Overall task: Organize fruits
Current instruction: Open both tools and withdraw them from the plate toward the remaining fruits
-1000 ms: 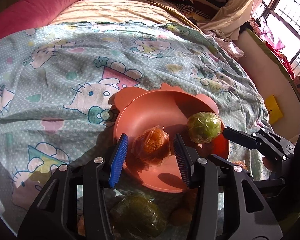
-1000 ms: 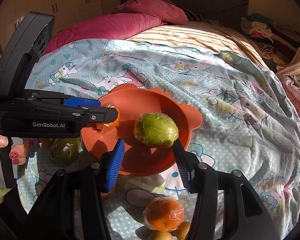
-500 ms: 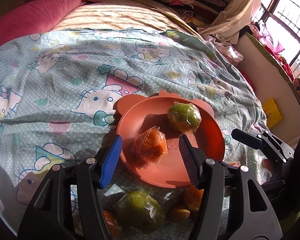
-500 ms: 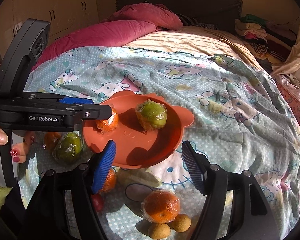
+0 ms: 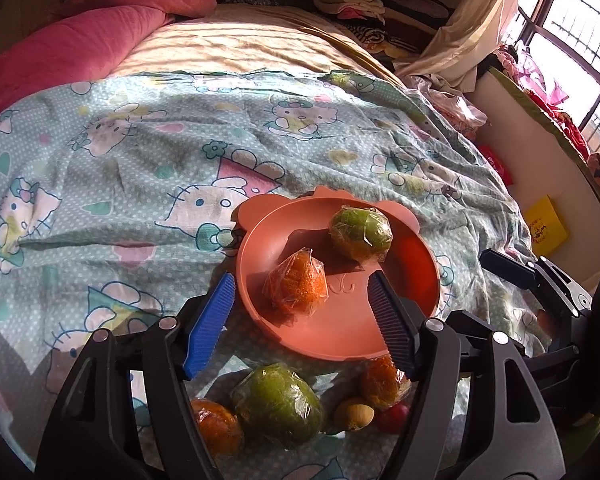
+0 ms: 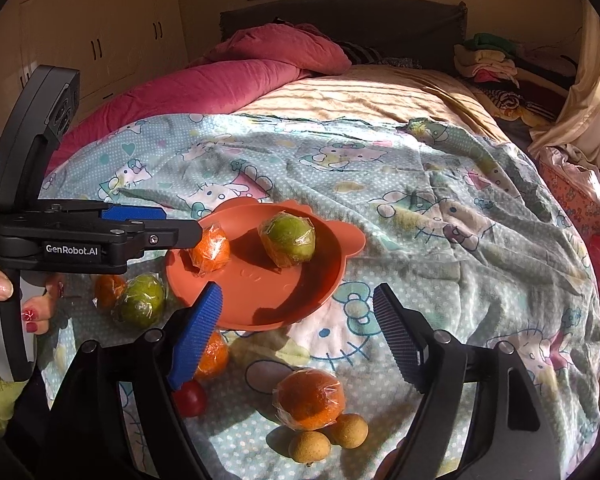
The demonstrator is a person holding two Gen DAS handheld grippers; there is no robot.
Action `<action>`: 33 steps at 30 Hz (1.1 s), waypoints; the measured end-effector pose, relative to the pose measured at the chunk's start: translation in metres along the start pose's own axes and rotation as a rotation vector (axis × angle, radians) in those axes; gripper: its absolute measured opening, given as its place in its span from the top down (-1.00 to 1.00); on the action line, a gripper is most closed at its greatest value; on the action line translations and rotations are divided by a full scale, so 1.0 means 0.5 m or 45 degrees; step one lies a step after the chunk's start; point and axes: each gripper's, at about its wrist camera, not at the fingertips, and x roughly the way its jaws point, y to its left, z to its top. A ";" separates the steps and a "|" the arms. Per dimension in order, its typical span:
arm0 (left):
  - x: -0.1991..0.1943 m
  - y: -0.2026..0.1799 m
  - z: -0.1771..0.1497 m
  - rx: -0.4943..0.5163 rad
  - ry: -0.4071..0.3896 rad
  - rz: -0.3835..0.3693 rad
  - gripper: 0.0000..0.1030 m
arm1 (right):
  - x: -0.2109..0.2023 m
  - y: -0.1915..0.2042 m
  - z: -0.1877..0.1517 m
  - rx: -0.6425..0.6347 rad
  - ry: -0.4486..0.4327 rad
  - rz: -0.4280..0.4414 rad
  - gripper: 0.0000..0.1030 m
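1. Nearest, the left gripper stands with its jaws apart, having just been opening; the wrapped orange on the plate shows between the pads, which do not touch it
2. Likewise the right gripper has just been opening and holds nothing, its jaws spread wide over the blanket and the plate's near rim
3. Close below the left gripper on the Hello Kitty blanket lie a wrapped green fruit, two wrapped oranges, a small tan fruit and a small red fruit
4. Seen from the right wrist, another wrapped orange lies by two small tan fruits, apart from the plate
5. Further on, the pink eared plate holds the wrapped orange and, behind it, a wrapped green fruit, near each other but not touching
6. At the left edge of the right wrist view a hand with painted nails grips the left gripper's handle
7. Farthest back lie a pink quilt and a pile of folded clothes
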 end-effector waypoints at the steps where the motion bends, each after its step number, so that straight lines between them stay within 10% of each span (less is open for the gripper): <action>1: -0.004 0.000 -0.001 -0.001 -0.006 0.002 -0.20 | -0.003 -0.001 0.000 0.002 -0.005 -0.002 -0.56; 33: -0.109 0.057 -0.036 -0.117 -0.154 0.058 -0.81 | -0.076 -0.033 -0.005 0.066 -0.116 -0.126 -0.91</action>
